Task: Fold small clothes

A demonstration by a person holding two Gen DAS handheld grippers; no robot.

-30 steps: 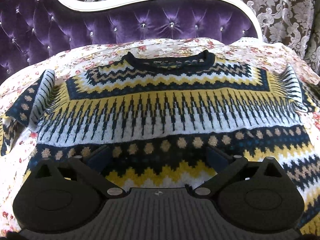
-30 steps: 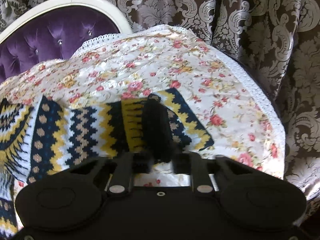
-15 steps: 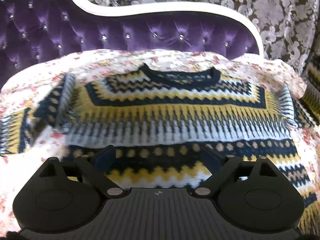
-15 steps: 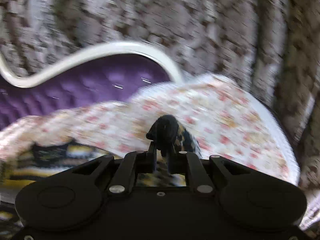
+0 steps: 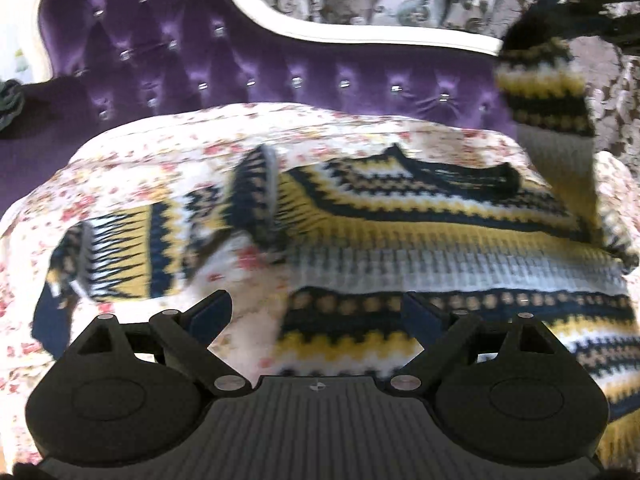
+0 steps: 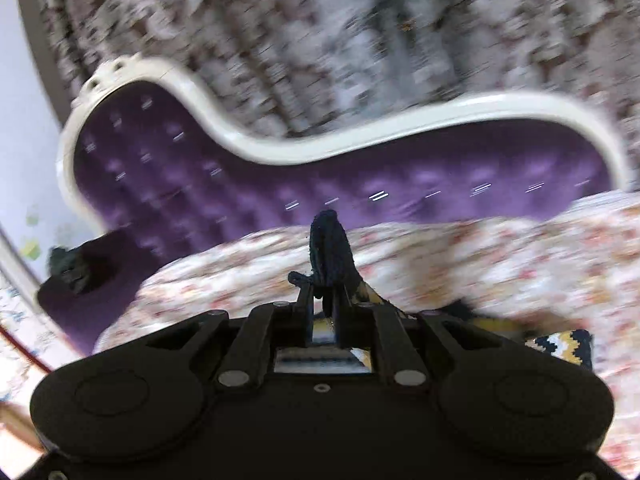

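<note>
A patterned sweater (image 5: 420, 232) lies flat on the floral bedspread (image 5: 160, 152). Its right sleeve (image 5: 548, 92) is lifted (cuff dark, blurred). The left gripper (image 5: 316, 312) hovers, jaws apart.

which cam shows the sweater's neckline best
The left wrist view: the sweater lies spread on the floral bedspread, its dark neckline fully visible. The right wrist view shows only the dark cuff pinched in the right gripper, with a patterned scrap; no neckline.
</note>
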